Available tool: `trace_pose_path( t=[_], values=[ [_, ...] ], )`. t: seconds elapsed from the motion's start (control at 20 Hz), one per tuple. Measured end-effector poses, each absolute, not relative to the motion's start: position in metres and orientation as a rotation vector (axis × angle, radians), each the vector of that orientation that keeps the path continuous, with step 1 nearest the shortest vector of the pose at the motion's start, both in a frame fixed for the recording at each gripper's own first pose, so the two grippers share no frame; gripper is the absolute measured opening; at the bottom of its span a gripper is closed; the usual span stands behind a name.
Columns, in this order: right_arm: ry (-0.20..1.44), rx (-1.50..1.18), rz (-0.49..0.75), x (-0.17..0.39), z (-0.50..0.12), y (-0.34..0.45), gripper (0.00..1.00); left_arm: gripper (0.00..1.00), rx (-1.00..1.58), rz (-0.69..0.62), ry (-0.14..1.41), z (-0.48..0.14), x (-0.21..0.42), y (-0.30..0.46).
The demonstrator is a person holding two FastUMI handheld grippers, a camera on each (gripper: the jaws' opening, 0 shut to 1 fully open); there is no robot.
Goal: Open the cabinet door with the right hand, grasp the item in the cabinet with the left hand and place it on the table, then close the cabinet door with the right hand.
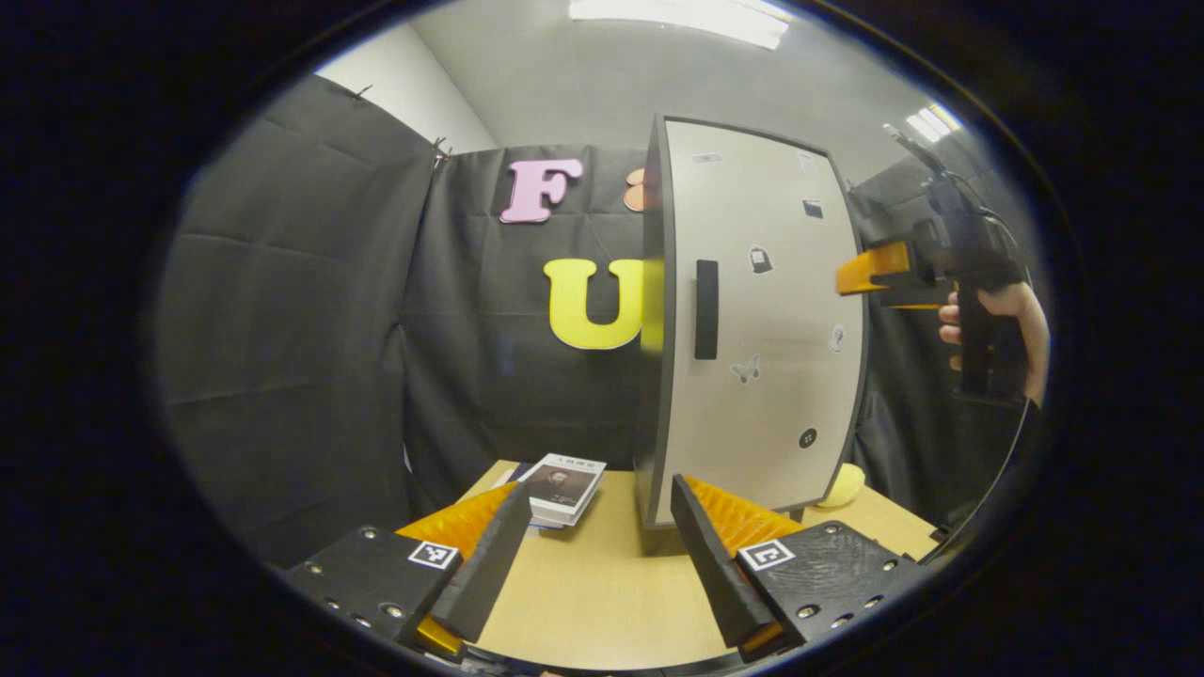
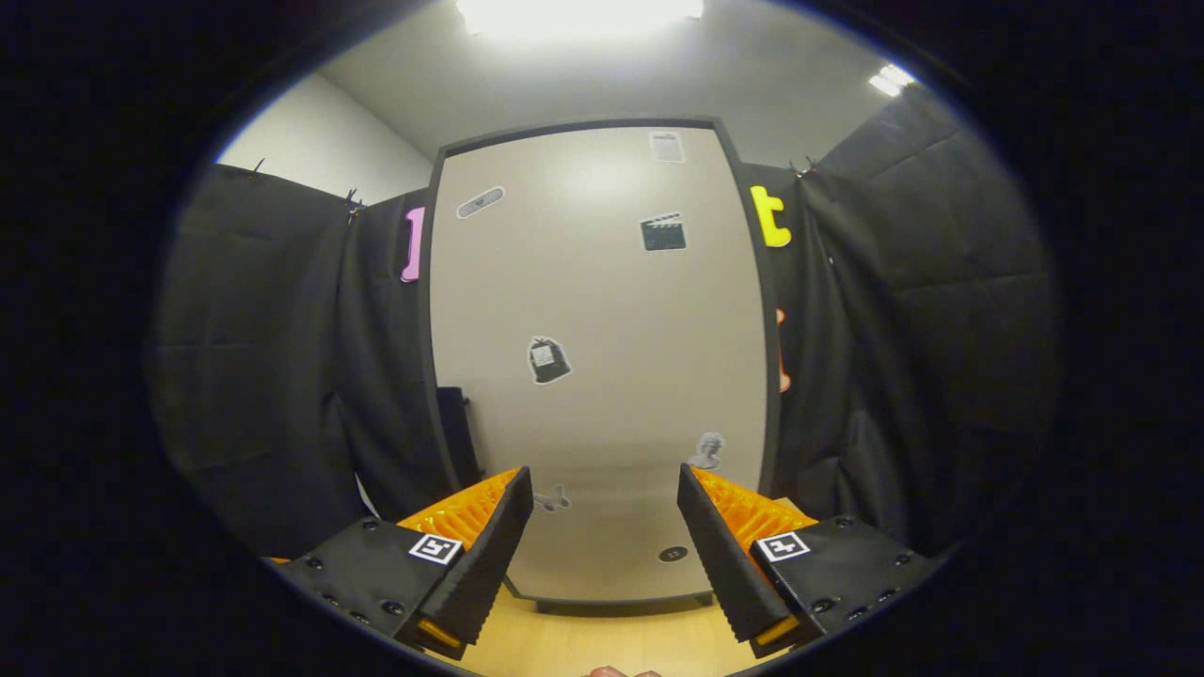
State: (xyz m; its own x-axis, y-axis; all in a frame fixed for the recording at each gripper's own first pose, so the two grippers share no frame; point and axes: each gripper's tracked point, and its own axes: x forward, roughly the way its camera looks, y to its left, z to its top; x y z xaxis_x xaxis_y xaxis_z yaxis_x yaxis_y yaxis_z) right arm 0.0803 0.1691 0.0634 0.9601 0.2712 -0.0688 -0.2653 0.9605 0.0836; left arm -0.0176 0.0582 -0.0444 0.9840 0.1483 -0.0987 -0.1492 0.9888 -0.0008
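A tall pale cabinet point(image 1: 762, 320) with small stickers stands on the wooden table point(image 1: 602, 592), its door shut and a black handle point(image 1: 705, 308) near the door's left edge. A book point(image 1: 564, 486) lies on the table left of the cabinet. My left gripper point(image 1: 599, 489) is open and holds nothing, low over the table in front of the book and the cabinet's corner. In the right gripper view the cabinet door point(image 2: 602, 357) faces me at close range, and my right gripper point(image 2: 604, 473) is open just short of it. The right gripper point(image 1: 870, 273) is also seen right of the cabinet, held by a hand point(image 1: 997, 315).
A yellow rounded thing point(image 1: 844, 485) lies on the table behind the cabinet's right bottom corner. Black cloth walls close the booth on the left, back and right. Bare tabletop lies in front of the cabinet.
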Motion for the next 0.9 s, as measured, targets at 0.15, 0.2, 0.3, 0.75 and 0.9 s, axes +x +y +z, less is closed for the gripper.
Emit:
trace_pose_path(
  t=[0.15, 0.2, 0.3, 0.75, 0.9],
  values=[
    [0.063, 0.078, 0.332, 0.095, 0.074, 0.213, 0.98, 0.92, 0.004, 0.175, 0.106, -0.049, -0.022, 0.073],
    [0.069, 0.081, 0.351, 0.100, 0.075, 0.228, 0.98, 0.93, 0.011, 0.186, 0.109, -0.049, -0.024, 0.079],
    [0.073, 0.086, 0.374, 0.109, 0.076, 0.250, 0.98, 0.93, 0.014, 0.202, 0.110, -0.049, -0.024, 0.089],
    [0.165, 0.075, 0.371, 0.157, 0.039, 0.312, 0.89, 0.93, -0.012, 0.274, 0.132, -0.058, -0.019, 0.135],
    [0.140, 0.036, 0.355, 0.171, 0.034, 0.321, 0.89, 0.93, -0.018, 0.280, 0.146, -0.063, -0.021, 0.143]
  ],
)
